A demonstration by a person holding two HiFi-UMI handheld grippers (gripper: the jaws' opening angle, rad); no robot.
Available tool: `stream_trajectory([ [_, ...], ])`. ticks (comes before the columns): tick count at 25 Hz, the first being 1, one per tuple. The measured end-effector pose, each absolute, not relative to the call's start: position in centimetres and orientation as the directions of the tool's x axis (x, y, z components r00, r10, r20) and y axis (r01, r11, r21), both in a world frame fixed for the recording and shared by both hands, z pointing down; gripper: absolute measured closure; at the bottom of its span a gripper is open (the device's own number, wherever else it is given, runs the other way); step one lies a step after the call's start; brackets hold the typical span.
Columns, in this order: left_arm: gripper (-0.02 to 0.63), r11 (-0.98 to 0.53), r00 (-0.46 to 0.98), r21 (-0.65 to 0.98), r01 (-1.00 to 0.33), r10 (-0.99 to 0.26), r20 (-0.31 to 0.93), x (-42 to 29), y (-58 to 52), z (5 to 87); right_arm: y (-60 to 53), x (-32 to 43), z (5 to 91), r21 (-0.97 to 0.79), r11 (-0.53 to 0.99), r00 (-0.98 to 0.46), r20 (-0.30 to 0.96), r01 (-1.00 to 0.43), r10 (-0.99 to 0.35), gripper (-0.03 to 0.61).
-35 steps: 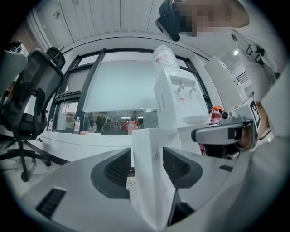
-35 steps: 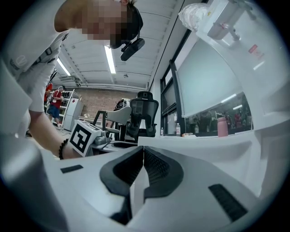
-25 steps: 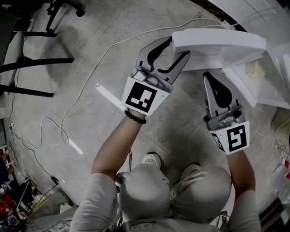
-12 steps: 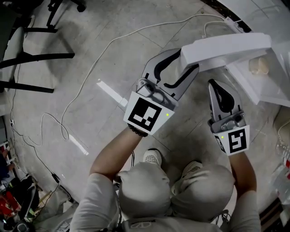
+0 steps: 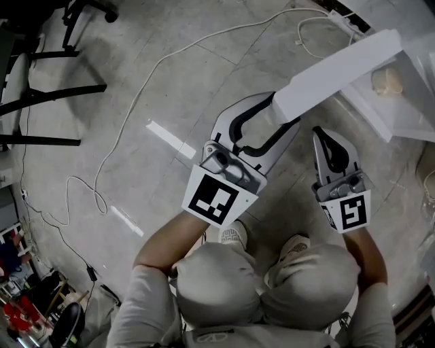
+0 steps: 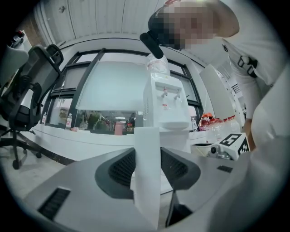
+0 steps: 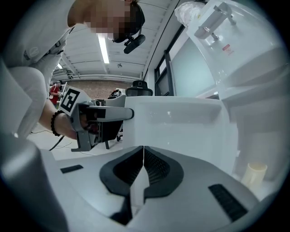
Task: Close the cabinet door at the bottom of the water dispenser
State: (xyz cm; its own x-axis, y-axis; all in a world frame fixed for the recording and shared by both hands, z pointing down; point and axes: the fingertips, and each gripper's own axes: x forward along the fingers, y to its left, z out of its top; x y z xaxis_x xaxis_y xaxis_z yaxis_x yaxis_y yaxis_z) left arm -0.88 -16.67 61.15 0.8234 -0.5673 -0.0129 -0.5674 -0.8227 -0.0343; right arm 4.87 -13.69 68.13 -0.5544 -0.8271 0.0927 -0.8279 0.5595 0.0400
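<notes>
The white cabinet door stands swung out from the open cabinet at the foot of the water dispenser. My left gripper straddles the door's free edge. Its jaws have just been closing, and both pads now press on that edge. My right gripper is shut with nothing in it, just right of the left one and below the door. In the right gripper view the door fills the middle, with the left gripper clamped on its left end. A beige object sits inside the cabinet.
A white cable runs across the concrete floor to a power strip at the top. A black chair base stands at the left. A white strip lies left of my left gripper. My knees and shoes are below the grippers.
The door has turned from lying across the view to slanting up to the right, and my left gripper has moved with its free edge. The right gripper has shifted slightly lower.
</notes>
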Motion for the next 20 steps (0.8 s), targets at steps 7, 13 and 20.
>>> stream_trajectory([
  [7, 0.437, -0.848, 0.849, -0.031, -0.529, -0.529, -0.020, 0.0, -14.8, 61.2, -11.3, 5.1, 69.7, 0.020, 0.553, -0.549, 0.097, -0.833, -0.831, 0.561],
  [13, 0.435, -0.865, 0.864, -0.011, -0.502, -0.502, -0.036, 1.0, -12.9, 61.4, -9.7, 6.1, 70.6, 0.023, 0.527, -0.522, 0.105, -0.850, -0.846, 0.560],
  [20, 0.436, -0.919, 0.919, -0.026, -0.393, -0.392, -0.039, 3.1, -9.8, 61.3, -7.6, 9.3, 71.7, 0.034, 0.482, -0.473, 0.145, -0.876, -0.869, 0.560],
])
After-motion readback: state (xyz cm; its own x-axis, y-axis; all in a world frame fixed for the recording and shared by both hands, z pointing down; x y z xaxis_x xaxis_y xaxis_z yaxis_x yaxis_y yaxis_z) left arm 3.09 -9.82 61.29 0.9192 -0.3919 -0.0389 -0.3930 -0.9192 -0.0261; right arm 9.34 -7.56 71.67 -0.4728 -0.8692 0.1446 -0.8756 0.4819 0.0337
